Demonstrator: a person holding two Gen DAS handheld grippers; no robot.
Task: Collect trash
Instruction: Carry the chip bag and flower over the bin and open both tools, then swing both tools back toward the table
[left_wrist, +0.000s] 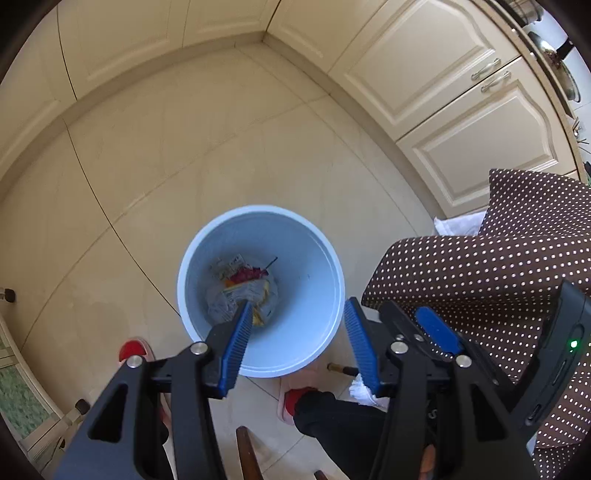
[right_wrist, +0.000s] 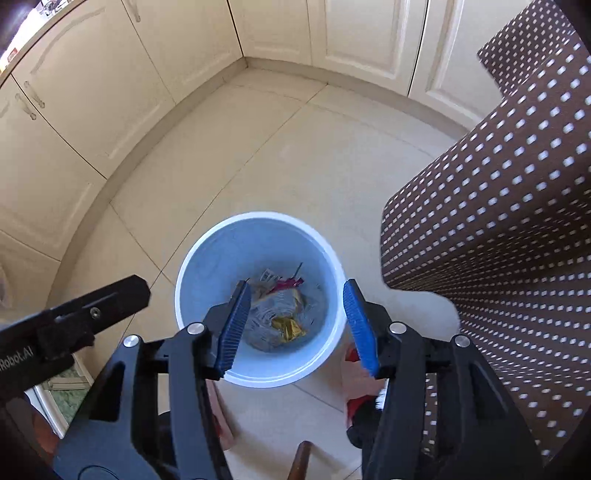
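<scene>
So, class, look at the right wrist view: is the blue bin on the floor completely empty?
No: the blue bin already holds crumpled wrappers at its bottom, seen between the open right gripper fingers.

The bin (left_wrist: 317, 266) is pale blue inside with a white rim. The trash (left_wrist: 242, 291) in it is a mix of grey, red, yellow and orange; the right wrist view shows a gold-yellow wrapper (right_wrist: 288, 326) and a magenta scrap (right_wrist: 290, 283). Both the left gripper (left_wrist: 299, 332) and the right gripper (right_wrist: 295, 321) are black with ribbed blue pads (left_wrist: 236, 350). The cloth (right_wrist: 498, 240) on the desk is brown with small white dots. The floor (left_wrist: 221, 166) is cream tile with thin dark seams. The cabinets (left_wrist: 443, 81) are cream. The slippers (left_wrist: 135, 349) are red.
</scene>
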